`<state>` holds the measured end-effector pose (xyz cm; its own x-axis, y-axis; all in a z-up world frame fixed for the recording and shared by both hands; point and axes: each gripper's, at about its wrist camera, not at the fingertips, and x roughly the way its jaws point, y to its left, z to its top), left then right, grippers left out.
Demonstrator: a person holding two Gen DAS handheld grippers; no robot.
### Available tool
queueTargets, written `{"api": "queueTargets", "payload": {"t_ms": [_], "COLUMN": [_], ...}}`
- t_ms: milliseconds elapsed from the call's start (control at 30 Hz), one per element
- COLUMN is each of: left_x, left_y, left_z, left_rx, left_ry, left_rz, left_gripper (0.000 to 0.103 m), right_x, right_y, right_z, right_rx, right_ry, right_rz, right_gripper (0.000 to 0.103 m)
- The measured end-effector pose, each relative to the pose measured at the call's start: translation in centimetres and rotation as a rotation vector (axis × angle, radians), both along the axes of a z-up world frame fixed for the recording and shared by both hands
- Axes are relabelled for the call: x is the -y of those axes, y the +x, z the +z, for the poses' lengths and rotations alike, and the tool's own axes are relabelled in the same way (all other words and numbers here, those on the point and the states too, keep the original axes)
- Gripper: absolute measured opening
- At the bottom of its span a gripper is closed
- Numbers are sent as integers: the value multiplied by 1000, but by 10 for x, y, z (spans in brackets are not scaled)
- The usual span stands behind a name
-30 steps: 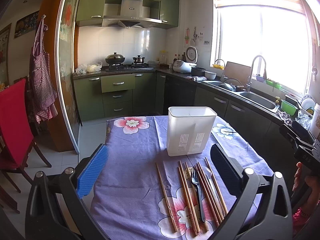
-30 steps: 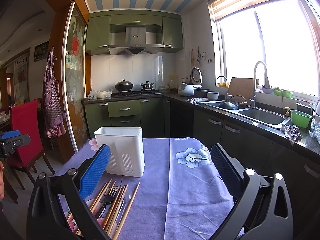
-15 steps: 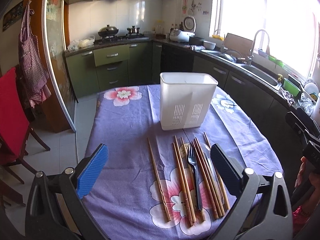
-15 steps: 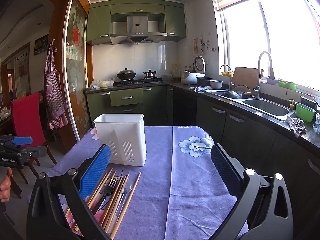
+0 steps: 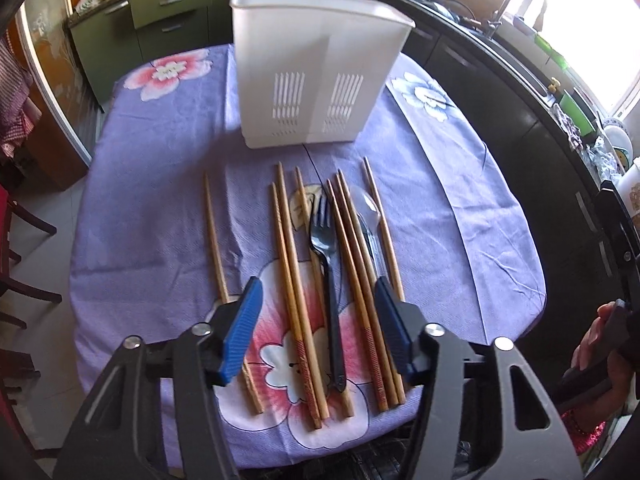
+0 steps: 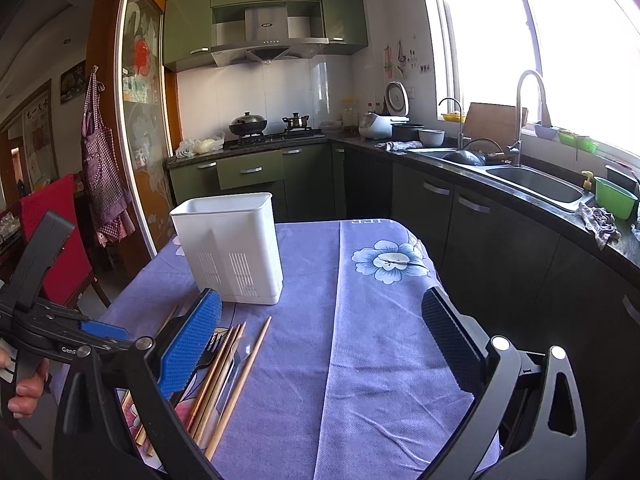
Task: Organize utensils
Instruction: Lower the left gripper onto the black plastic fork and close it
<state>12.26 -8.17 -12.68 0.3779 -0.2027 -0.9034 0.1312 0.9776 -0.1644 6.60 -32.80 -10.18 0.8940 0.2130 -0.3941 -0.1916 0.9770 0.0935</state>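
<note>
Utensils lie loose on a purple tablecloth (image 5: 160, 216): wooden chopsticks (image 5: 290, 276), a dark fork (image 5: 326, 264) and a clear spoon (image 5: 366, 216), just in front of an empty-looking white holder (image 5: 316, 76). Left gripper (image 5: 318, 320) hovers over them, open, empty, straddling several. Right gripper (image 6: 320, 340) waits wide open. Picking seems about to begin; next, narrow onto one piece

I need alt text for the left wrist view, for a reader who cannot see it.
The open left gripper hovers over wooden chopsticks, a dark fork and a clear spoon lying on a purple floral tablecloth. A white slotted utensil holder stands behind them.
</note>
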Motion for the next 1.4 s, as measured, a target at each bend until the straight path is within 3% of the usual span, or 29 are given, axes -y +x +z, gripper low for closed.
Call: {"api": "queueTargets", "payload": {"t_ms": [100,267,400,933,1200,1400], "left_x": [15,31,36,46,55,59], "left_y": [9,23,35,59,70,78], "left_z": [-11,-23,-33,-58,-63,-69], "left_rx": [-59,-123,-161,-215,-223,-235], "left_ry": [8,24,53,115,116,122], "left_rz": [-37,-75,-78,-87,-85,-78], "left_gripper": [37,35,23,22,10,11], "right_x": [2,5,7,14,14,14], "right_y": [4,8,10,20,21,21], "right_z": [-2,-6,-9,-17,-20,-21], "right_rx": [-11,-27,-35,-59,-67,-70], "right_ry": [0,0,3,15,18,18], "right_rz": [-2,-5,-9,-21,-21,-20], "right_gripper": [99,99,99,99,99,99]}}
